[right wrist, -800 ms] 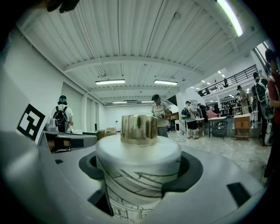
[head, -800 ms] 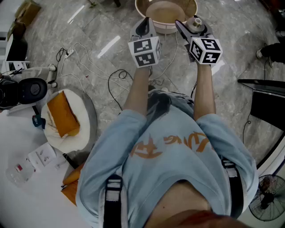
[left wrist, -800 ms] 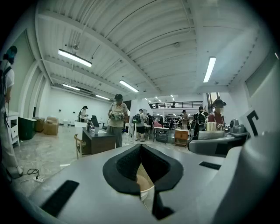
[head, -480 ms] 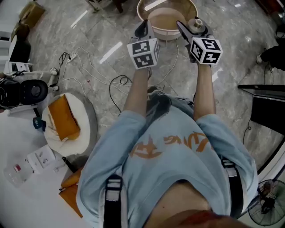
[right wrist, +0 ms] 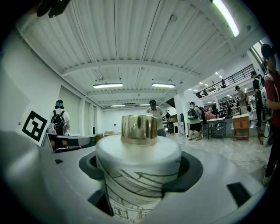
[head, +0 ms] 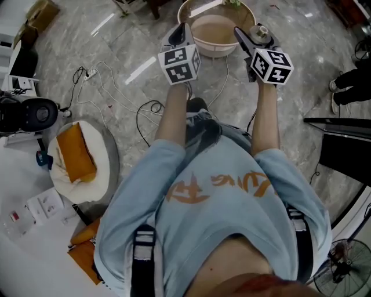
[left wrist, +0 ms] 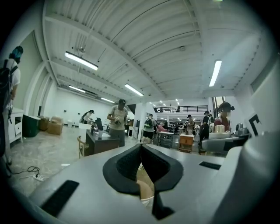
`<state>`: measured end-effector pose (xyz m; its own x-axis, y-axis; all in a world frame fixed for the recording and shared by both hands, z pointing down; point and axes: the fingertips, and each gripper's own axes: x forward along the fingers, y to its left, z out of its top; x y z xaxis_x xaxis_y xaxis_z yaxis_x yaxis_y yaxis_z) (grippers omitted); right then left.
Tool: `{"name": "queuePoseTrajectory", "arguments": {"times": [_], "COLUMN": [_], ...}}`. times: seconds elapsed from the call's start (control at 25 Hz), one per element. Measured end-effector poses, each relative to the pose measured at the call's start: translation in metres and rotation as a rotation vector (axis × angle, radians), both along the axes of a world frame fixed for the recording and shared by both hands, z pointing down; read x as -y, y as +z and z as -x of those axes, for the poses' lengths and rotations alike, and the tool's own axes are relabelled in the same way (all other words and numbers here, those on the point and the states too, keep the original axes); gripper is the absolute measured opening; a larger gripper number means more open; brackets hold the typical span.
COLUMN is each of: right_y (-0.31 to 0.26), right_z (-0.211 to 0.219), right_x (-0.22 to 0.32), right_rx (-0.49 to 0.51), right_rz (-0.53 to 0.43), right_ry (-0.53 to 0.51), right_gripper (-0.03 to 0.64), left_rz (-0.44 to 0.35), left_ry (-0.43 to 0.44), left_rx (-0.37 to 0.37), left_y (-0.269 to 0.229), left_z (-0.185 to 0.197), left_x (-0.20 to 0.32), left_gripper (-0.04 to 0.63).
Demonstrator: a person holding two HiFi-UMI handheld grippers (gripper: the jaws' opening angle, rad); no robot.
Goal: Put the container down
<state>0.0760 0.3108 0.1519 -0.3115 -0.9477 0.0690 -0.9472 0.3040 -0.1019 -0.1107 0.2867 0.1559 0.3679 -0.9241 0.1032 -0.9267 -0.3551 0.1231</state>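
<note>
The container (right wrist: 138,175) is a white jar with black line drawings and a gold cap. My right gripper (head: 250,33) is shut on it, with the dark pads against both of its sides. In the head view its gold cap (head: 258,30) shows beside the right rim of a round basin (head: 186,8). My left gripper (head: 184,31) is held level with the right one, at the basin's left rim. In the left gripper view its pads (left wrist: 131,164) meet at the tips. A bit of beige and white shows through the slit below them, and I cannot tell what it is.
The basin holds a white bowl (head: 217,26) with beige contents. White and black cables (head: 116,81) trail over the marble floor. A round cushion with an orange cloth (head: 74,152) lies at the left, next to a white table (head: 23,214). A black stand (head: 342,145) is at the right. Several people stand farther off in the hall.
Both grippers have drifted slightly, the left one to the left. The basin shows lower in the head view. The container stays in the right gripper.
</note>
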Motion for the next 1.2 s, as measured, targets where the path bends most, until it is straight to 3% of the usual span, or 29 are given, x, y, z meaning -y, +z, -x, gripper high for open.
{"name": "queuePoseTrajectory", "arguments": {"times": [0.2, 0.4, 0.64, 0.96, 1.2], "right_y": [-0.003, -0.01, -0.007, 0.023, 0.061], "right_z": [-0.015, -0.041, -0.078, -0.073, -0.043], "right_x": [0.016, 0.042, 0.108, 0.228, 0.331], "right_rx": [0.003, -0.017, -0.04, -0.043, -0.037], "right_rz": [-0.014, -0.023, -0.043, 0.015, 0.107], "right_ry": [0.0, 0.062, 0.141, 0.158, 0.106], "right_gripper": [0.36, 0.36, 0.36, 0.36, 0.36], "left_rz": [0.004, -0.023, -0.029, 0.065, 0.163], "left_ry": [0.001, 0.06, 0.068, 0.051, -0.012], "left_rx": [-0.016, -0.012, -0.043, -0.033, -0.032], "left_y": [0.0, -0.008, 0.003, 0.035, 0.074], "left_z": [-0.005, -0.028, -0.042, -0.042, -0.009], "left_x": [0.028, 0.063, 0.137, 0.255, 0.349], "left_gripper": [0.027, 0.028, 0.027, 0.026, 0.027]}}
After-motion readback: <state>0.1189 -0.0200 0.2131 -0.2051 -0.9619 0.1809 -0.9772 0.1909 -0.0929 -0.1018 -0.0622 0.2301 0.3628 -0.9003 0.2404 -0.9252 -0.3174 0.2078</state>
